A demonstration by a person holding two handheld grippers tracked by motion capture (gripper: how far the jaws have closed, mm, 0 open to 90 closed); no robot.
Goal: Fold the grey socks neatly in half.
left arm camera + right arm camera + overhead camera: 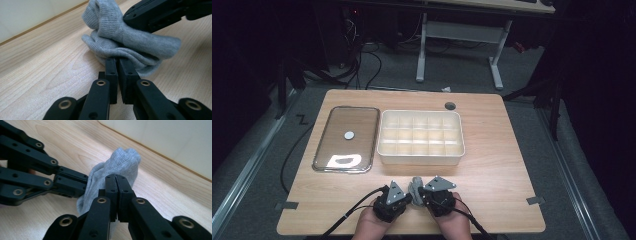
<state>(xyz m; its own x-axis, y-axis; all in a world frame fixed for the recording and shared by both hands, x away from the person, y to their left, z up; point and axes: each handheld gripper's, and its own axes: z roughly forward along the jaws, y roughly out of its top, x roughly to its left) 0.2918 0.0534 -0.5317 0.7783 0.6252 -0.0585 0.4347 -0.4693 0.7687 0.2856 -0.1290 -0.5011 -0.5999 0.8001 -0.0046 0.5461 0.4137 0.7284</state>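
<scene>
Left gripper (408, 199) and right gripper (419, 196) meet tip to tip at the near edge of the table (492, 200). Both are clamped on one grey sock (415, 186), which is bunched between them. In the left gripper view the jaws stand almost together, with a fold of the sock (130, 45) pinched at their tips. In the right gripper view the jaws are pressed tight on another fold of the sock (117, 162), and the left gripper (86, 185) comes in from the left to bite the fabric just beside them. Two grips on one soft item suggest that the cloth is being gathered or folded; one claw probably anchors it while the other takes a fresh hold.

Largest of the other items is the table, which lies under both claws and extends well beyond them. Next is the white compartment box (421, 137), open at the top, which stands just beyond the claws and a little to the right of the left one. Its cells appear empty, so it is likely the destination for the folded sock. Its clear lid (346, 138) lies flat beyond the left gripper and to its left, beside the box, presumably set aside to leave the cells free. Smallest is the sock itself, resting on the tabletop between the jaw tips and in contact with both.
</scene>
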